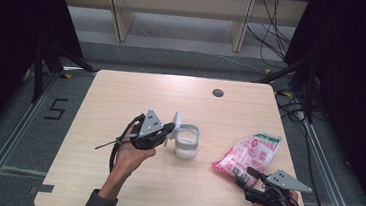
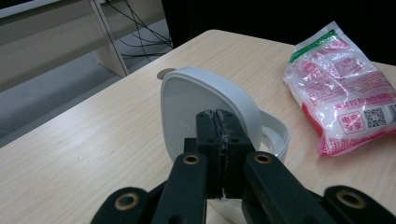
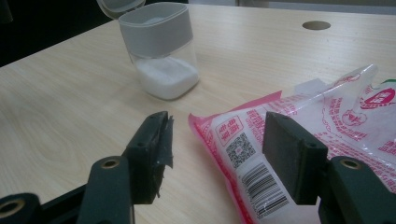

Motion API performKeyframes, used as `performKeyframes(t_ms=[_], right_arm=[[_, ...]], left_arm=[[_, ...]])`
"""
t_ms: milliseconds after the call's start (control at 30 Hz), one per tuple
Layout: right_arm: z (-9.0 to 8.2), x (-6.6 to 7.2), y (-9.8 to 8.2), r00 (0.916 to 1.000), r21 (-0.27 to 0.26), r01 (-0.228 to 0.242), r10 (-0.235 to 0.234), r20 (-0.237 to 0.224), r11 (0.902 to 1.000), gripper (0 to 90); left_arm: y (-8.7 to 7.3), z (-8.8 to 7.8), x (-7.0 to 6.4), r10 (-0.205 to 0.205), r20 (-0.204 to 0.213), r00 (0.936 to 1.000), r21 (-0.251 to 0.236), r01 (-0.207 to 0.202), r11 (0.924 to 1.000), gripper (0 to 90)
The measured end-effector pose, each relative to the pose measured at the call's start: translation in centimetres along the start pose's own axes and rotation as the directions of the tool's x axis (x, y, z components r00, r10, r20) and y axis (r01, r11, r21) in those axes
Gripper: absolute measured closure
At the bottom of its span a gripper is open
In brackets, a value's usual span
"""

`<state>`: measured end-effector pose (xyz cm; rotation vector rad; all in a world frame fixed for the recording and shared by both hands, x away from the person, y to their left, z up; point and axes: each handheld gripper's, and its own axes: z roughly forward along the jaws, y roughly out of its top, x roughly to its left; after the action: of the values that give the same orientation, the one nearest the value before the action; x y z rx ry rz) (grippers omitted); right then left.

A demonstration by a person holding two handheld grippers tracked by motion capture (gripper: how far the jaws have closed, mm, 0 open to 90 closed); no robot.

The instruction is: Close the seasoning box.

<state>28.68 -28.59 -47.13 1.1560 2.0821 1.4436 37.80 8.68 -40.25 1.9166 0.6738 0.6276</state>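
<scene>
Light wooden table (image 1: 121, 92) at centre; grey floor (image 1: 175, 57) around it; shelving (image 1: 179, 12) and cables (image 1: 272, 30) at top.

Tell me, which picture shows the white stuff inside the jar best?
The right gripper view: the white powder lies plainly behind the jar's clear wall. The high view shows the jar small from above, and the left gripper view shows mostly its open lid.
</scene>
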Motion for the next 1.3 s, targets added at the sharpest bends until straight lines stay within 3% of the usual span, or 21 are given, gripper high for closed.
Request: performKeyframes(t_ms=[33, 133, 300, 400, 500, 633, 733, 833, 900, 967, 1067, 1233, 1267, 1300], right_arm=[[-0.1, 0.3, 0.0, 0.9993, 0.009, -0.037, 0.037, -0.002, 0.9993, 42.1], [0.2, 0.1, -0.1, 1.0, -0.024, -0.005, 0.006, 0.001, 0.9997, 42.1], [0.2, 0.1, -0.1, 1.0, -0.021, -0.008, 0.008, 0.0, 0.9998, 42.0], [0.2, -0.2, 0.0, 0.9993, -0.024, 0.039, -0.039, 0.001, 0.999, 42.0], [0.2, -0.2, 0.0, 0.999, -0.029, 0.044, -0.044, 0.004, 0.9986, 42.0], [0.1, -0.1, -0.1, 0.9997, -0.006, 0.024, -0.024, 0.0, 0.9997, 42.0], [0.0, -0.2, 0.0, 0.9992, 0.014, 0.039, -0.038, -0.008, 0.9992, 42.0], [0.1, -0.2, 0.0, 0.999, 0.009, 0.045, -0.045, 0.006, 0.9989, 41.8], [0.0, -0.2, 0.0, 0.9994, 0.02, 0.033, -0.033, -0.009, 0.9992, 41.7], [0.1, -0.3, 0.0, 0.9983, 0.004, 0.057, -0.057, 0.006, 0.9983, 41.6], [0.2, -0.2, 0.0, 0.9995, 0.001, 0.029, -0.029, -0.012, 0.9996, 41.6], [0.2, -0.2, -0.1, 0.9993, -0.001, 0.036, -0.036, -0.002, 0.9993, 41.5], [0.1, 0.1, -0.1, 1.0, 0.009, -0.004, 0.004, 0.004, 0.9999, 41.5], [0.2, 0.1, -0.2, 1.0, 0.005, 0.004, -0.004, 0.004, 1.0, 41.5]], left_arm=[[0.0, 0.0, -0.1, 0.0, 0.002, 1.0, 0.001, 0.0, 1.0, 88.0], [0.1, 0.1, -0.2, -0.004, 0.01, 0.9999, -0.004, 0.004, 1.0, 87.4], [0.2, 0.3, -0.5, -0.001, 0.025, 0.9997, -0.005, 0.001, 1.0, 87.0], [0.2, 0.3, -0.7, 0.006, 0.034, 0.9994, -0.007, -0.006, 1.0, 86.2], [0.1, 0.0, -0.6, 0.003, 0.033, 0.9994, -0.011, -0.003, 0.9999, 82.9], [-0.4, -0.5, -0.4, -0.006, 0.055, 0.9985, -0.013, 0.007, 0.9999, 74.1], [-0.7, -0.7, -0.7, -0.032, 0.066, 0.9973, -0.021, 0.034, 0.9992, 61.4], [-1.0, -1.0, -1.0, -0.05, 0.045, 0.9977, -0.024, 0.052, 0.9984, 51.1], [-1.3, -1.1, -1.2, -0.069, 0.037, 0.997, -0.021, 0.069, 0.9974, 44.7], [-1.6, -1.2, -1.4, -0.068, 0.031, 0.9972, -0.022, 0.069, 0.9974, 41.0], [-2.0, -1.2, -1.7, -0.083, 0.026, 0.9962, -0.021, 0.084, 0.9962, 34.1], [-2.8, -1.5, -2.3, -0.096, 0.033, 0.9948, -0.026, 0.097, 0.9949, 29.8], [-3.0, -1.6, -2.4, -0.099, 0.034, 0.9945, -0.028, 0.1, 0.9946, 29.3], [-3.1, -1.7, -2.4, -0.098, 0.027, 0.9948, -0.023, 0.099, 0.9949, 28.9]])
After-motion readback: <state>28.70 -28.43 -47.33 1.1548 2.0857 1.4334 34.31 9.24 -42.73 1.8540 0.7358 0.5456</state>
